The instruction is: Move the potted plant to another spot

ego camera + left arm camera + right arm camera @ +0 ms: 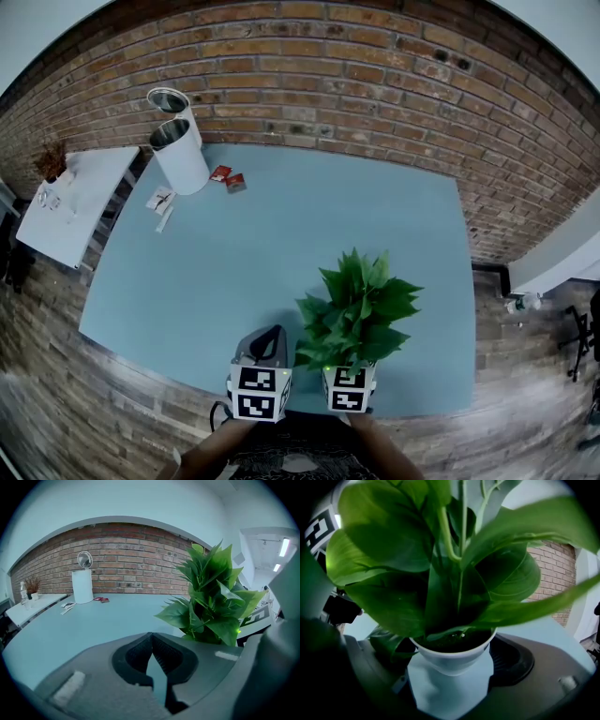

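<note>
The right claw (452,670) gapes around the leafy green plant in a white pot (358,305); the left claw (151,639) is pressed together. A white cylindrical bin (180,150) stands far across the blue surface (262,262).

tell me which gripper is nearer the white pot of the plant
Right. The right gripper has the white pot between its open fingers. The left gripper is beside the potted plant, left of it in the head view, fingers together on nothing.
</note>
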{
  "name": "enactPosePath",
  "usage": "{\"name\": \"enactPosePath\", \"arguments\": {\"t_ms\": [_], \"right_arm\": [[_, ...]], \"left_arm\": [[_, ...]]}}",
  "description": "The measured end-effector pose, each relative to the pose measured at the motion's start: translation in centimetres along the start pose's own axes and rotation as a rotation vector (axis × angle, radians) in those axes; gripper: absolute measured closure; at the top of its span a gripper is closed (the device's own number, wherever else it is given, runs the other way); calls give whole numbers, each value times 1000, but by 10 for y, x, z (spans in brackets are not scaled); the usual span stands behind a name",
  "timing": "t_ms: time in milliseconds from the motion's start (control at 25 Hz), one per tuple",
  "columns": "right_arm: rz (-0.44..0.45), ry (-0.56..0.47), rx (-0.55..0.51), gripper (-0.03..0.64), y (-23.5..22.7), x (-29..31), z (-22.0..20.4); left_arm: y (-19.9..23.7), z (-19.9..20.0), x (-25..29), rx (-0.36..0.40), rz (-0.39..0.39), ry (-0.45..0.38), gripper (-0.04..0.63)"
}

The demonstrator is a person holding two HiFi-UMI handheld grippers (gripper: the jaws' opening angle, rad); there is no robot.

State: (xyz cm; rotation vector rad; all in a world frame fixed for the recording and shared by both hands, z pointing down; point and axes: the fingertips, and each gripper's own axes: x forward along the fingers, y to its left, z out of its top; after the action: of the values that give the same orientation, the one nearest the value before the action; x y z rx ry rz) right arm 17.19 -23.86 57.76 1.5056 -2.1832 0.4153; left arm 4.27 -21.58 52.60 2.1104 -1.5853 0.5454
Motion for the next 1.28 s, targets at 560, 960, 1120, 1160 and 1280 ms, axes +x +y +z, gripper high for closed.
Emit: {"name": "enactPosePath", "arguments": {"t_ms": [560,960,1120,1160,1280], "right_arm": [[-59,5,43,129,2,1,-4],[-86,3,61,129,17,4,0],[-91,2,63,130,29,6,1],[-90,4,63,129,32,7,2],[-90,9,65,130,41,9,2]], "left_arm": [[18,-6,-2,33,-77,18,598],[26,-3,-6,51,-119,19,598],[38,-5,-12,59,-122,21,598],[41,-5,-13,60,-122,21,598],[48,-5,-16,61,-125,19,598]]}}
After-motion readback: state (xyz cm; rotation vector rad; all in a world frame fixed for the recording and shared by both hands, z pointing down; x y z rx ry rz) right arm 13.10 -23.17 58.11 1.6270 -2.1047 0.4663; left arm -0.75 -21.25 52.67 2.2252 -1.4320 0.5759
